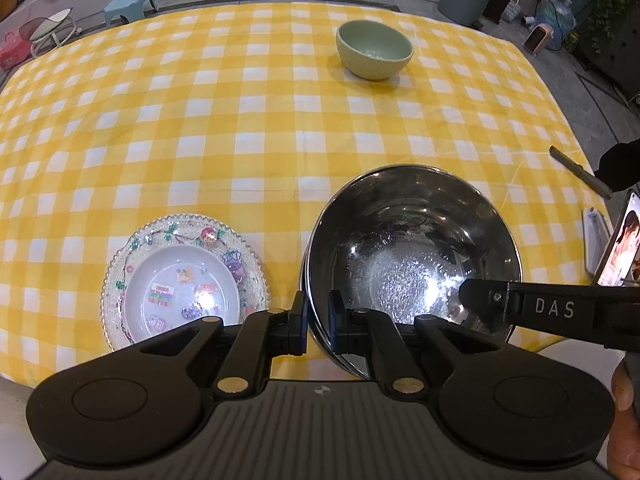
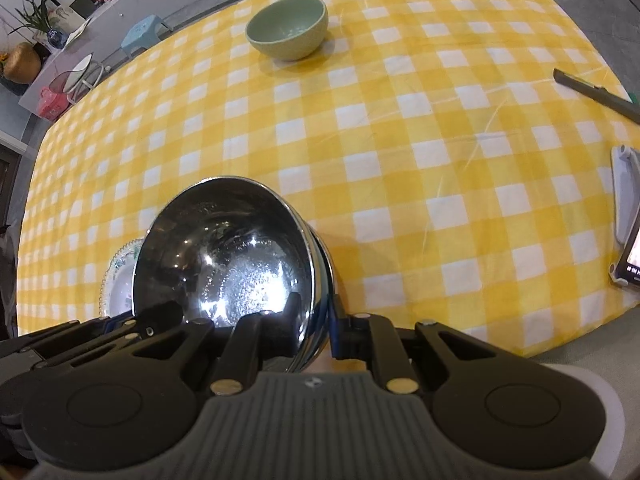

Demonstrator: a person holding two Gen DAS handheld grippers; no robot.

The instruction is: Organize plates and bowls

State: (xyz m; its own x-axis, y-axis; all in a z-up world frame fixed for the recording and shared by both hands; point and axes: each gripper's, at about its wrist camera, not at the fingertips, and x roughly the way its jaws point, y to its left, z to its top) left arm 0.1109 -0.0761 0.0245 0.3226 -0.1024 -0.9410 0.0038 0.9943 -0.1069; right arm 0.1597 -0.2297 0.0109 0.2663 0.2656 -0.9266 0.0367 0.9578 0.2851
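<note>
Gripping: steel bowl [image 1: 412,240] pinched at its rim from two sides, low over the near part of the yellow checked tablecloth [image 1: 200,140].
Left gripper [image 1: 318,320]: jaws nearly together, clamped on the bowl's left wall — one finger outside, one inside.
Right gripper [image 2: 316,324]: likewise closed on the bowl's right wall, rim caught between the pads; seen in the left view as a black arm reaching in from the right.
Bowl's look: polished, mirror-dark inside, bright glare on a finely dimpled bottom, thin rolled rim (a stepped band under the rim shows in the right view).
Bowl's place: just right of the glass plate [image 1: 248,252], tilted slightly; contact with the cloth not discernible.
Glass plate: clear, beaded edge, colourful stickers — a white dish [image 1: 180,292] sitting in it.
Green bowl [image 1: 374,50]: upright, well apart at the far side.
Right edge: pen [image 1: 576,176], propped phone [image 1: 620,248].
</note>
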